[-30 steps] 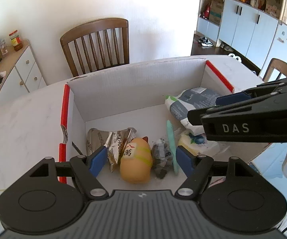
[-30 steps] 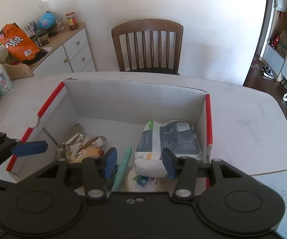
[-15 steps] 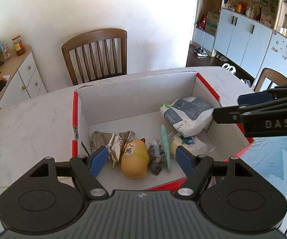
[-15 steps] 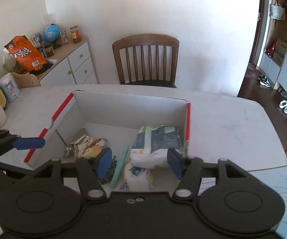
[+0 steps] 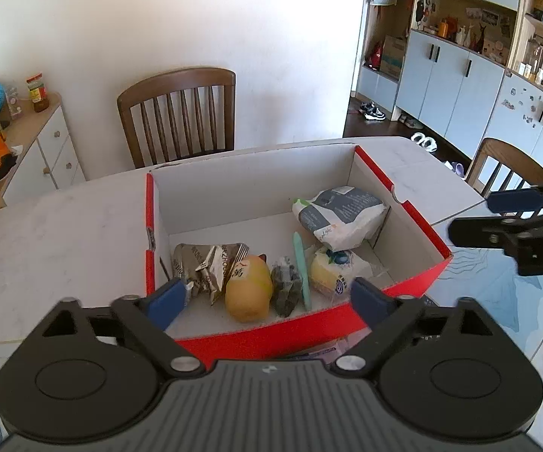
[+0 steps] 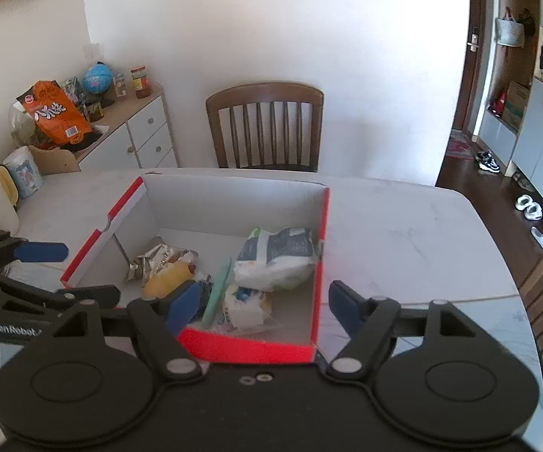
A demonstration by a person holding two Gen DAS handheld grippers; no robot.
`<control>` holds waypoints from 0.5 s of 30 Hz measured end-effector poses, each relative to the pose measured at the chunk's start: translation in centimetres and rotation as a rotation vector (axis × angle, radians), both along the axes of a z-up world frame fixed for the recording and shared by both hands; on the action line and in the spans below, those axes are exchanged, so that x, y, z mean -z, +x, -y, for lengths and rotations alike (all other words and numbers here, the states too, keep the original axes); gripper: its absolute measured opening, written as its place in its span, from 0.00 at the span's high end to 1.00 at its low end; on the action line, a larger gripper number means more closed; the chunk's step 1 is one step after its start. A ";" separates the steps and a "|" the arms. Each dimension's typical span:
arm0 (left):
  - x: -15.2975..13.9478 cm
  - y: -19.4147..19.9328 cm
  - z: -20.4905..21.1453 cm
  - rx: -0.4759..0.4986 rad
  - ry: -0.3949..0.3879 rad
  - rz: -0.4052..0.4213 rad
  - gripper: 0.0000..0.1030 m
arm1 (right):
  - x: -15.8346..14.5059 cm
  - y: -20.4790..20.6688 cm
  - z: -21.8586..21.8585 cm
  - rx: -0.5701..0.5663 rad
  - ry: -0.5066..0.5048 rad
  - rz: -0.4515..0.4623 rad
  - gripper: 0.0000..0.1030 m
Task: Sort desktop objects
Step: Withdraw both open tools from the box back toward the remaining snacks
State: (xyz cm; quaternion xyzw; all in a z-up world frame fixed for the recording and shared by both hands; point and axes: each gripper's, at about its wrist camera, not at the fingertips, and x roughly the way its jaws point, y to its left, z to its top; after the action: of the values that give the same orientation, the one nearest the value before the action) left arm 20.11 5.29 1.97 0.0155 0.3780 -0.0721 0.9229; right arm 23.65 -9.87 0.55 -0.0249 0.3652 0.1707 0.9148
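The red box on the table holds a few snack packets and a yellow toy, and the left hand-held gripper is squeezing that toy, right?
Not quite. The left hand-held gripper is open and holds nothing; the yellow toy lies loose in the red box among the packets, as the left wrist view shows.

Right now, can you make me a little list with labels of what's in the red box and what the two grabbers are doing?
container: red cardboard box with white inside, on the white marble table
inside, left: crumpled silver foil wrapper, yellow rounded toy
inside, middle: small dark crinkled packet, mint-green flat stick
inside, right: grey-and-white soft pack above a round yellow-and-white packet
left gripper: open, empty
right gripper: open, empty
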 end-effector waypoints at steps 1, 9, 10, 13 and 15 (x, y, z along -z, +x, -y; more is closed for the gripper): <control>0.0 -0.2 -0.1 0.002 -0.006 0.002 0.00 | 0.0 -0.3 0.3 0.006 -0.003 0.003 0.22; 0.4 -2.4 -0.7 0.002 -0.022 0.000 0.00 | 1.3 -3.0 1.5 0.019 -0.022 0.000 0.19; 0.4 -2.7 -0.8 -0.002 -0.022 0.002 0.00 | 1.6 -3.3 1.6 0.020 -0.023 -0.005 0.19; 0.9 -3.3 -1.0 -0.008 -0.030 -0.007 0.00 | 2.4 -4.0 1.8 0.026 -0.019 -0.022 0.19; 1.2 -3.9 -1.1 -0.012 -0.025 -0.007 0.00 | 2.9 -4.4 2.0 0.032 -0.016 -0.029 0.19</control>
State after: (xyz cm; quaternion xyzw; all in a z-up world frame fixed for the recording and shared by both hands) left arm 16.25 6.41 0.78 0.0016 0.3802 -0.0710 0.9222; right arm 19.26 -11.91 -2.37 -0.0236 0.3802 0.1534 0.9118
